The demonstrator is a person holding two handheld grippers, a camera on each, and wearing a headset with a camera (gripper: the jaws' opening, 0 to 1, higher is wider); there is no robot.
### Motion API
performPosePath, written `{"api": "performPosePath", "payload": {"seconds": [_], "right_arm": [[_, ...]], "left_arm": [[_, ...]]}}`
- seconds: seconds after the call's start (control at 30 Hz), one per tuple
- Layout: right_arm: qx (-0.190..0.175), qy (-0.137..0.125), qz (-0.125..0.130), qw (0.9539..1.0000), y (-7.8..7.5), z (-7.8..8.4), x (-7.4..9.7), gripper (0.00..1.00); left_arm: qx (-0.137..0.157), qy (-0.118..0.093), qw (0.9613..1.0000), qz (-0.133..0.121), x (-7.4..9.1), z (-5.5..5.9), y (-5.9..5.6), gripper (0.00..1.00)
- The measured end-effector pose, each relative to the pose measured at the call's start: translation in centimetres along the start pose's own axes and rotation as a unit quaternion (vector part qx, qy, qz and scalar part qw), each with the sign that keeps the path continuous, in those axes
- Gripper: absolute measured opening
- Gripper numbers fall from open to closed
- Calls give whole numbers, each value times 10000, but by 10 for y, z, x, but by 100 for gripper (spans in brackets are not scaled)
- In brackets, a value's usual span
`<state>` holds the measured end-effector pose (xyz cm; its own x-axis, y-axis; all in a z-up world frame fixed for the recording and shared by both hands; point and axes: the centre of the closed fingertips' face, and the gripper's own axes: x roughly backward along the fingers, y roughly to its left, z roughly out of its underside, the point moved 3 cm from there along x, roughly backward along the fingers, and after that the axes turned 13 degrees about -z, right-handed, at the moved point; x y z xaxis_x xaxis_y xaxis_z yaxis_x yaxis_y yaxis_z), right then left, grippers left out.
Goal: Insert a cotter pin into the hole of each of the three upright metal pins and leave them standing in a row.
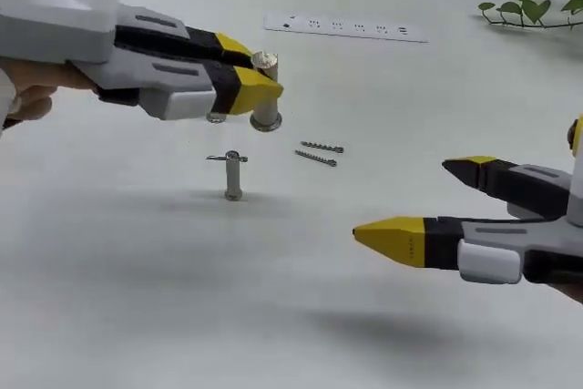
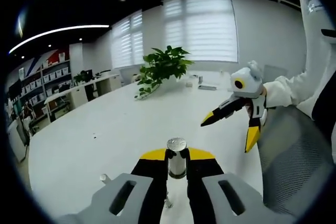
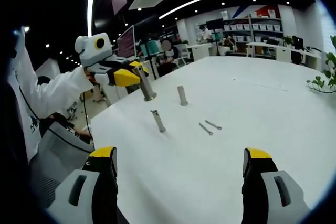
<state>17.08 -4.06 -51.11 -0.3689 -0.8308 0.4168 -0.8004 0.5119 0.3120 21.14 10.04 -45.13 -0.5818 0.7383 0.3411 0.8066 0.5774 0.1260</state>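
In left gripper [image 1: 262, 71], metal pin [image 1: 266, 116]

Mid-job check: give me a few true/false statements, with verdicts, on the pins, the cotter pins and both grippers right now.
1. The left gripper is shut on an upright metal pin. True.
2. The right gripper holds a cotter pin. False: its jaws stand wide open and empty.
3. Two loose cotter pins lie on the table. True.
4. All three pins carry cotter pins. False: the near pin has one through it, while two cotter pins lie unused.
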Motion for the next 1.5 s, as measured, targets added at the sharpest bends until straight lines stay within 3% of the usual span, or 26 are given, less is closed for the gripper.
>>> {"api": "performPosePath", "payload": {"seconds": [0.13, 0.33, 0.5, 0.87, 1.23, 1.4, 1.5], "right_arm": [[-8, -22, -17, 10000, 0, 0, 0, 98], [9, -5, -48, 10000, 2, 1, 0, 98], [3, 28, -72, 10000, 3, 2, -2, 98], [-25, 63, -23, 10000, 2, 4, -2, 98], [-82, 67, -48, 9999, 3, 4, -3, 98], [-69, 77, -60, 9999, 3, 4, -3, 98], [-75, 73, -67, 9999, 2, 4, -3, 98]], "left_arm": [[17, 19, 9998, 174, -5, 7, -17, 9], [-27, 252, 9990, 355, -14, 26, -35, 9], [-14, 370, 9978, 550, -16, 34, -58, 9], [-251, 598, 9956, 675, -22, 66, -64, 9], [-356, 662, 9944, 747, -27, 80, -68, 9], [-103, 582, 9959, 683, -28, 83, -68, 9], [-148, 559, 9960, 685, -28, 84, -69, 9]]}}
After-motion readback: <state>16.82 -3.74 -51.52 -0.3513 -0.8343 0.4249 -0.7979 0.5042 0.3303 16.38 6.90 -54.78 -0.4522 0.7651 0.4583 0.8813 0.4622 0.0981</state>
